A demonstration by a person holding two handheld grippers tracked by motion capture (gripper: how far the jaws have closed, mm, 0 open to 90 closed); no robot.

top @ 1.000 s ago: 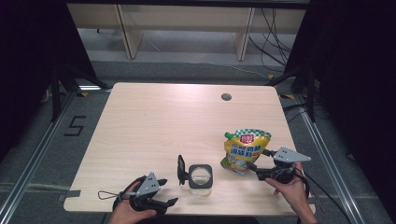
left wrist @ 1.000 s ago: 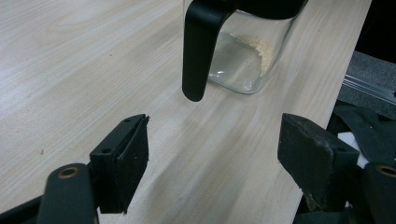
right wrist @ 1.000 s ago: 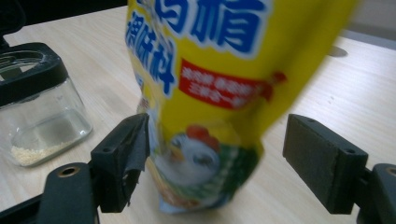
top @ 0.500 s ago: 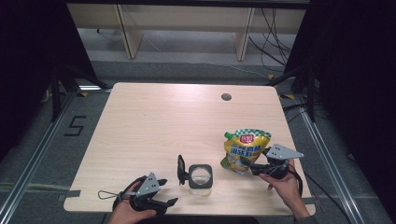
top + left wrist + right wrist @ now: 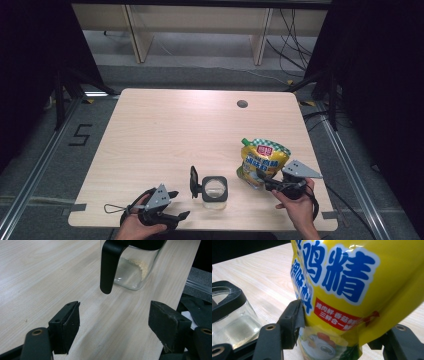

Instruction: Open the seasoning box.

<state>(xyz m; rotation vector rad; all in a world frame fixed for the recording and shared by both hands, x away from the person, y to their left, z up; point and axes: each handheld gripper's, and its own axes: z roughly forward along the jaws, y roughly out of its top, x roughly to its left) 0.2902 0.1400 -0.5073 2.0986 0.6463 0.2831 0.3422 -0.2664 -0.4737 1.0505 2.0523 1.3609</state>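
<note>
Pouch [image 5: 263, 161] of yellow chicken-powder seasoning stood upright at the right front of the worktop [image 5: 165, 130], & the work in hand looked like the grasp step: getting hold of it, prob. to pour into the jar. Going left to right: left tongs [image 5: 179, 205] rested low at the front-left edge, jaws well apart w/ nothing between them, aimed toward the jar; from the left gripper view the black pads [image 5: 70, 322] sat just above bare wood, jar ahead & apart from them. Next, glass jar [image 5: 214, 189] at front centre, its black flip lid [image 5: 193, 181] open & standing up on the jar's left side, a little pale powder in the bottom [image 5: 140, 265]. Then the pouch, just right of the jar, near but not touching as far as could be told. Right tongs [image 5: 261, 176] had just been closing around the pouch's lower part; in the right gripper view one pad [image 5: 295, 317] was against the foil, the other side hidden by the bulge, so a firm clamp couldn't be confirmed. Judged next move: finish the squeeze low on the pouch w/o crushing it, then lift & tip toward the jar mouth while the left tongs steady the jar. Count: 1 pouch, 1 jar w/ 1 lid, 2 tongs, 1 worktop w/ 1 cable hole [image 5: 242, 104] at the far side.
</note>
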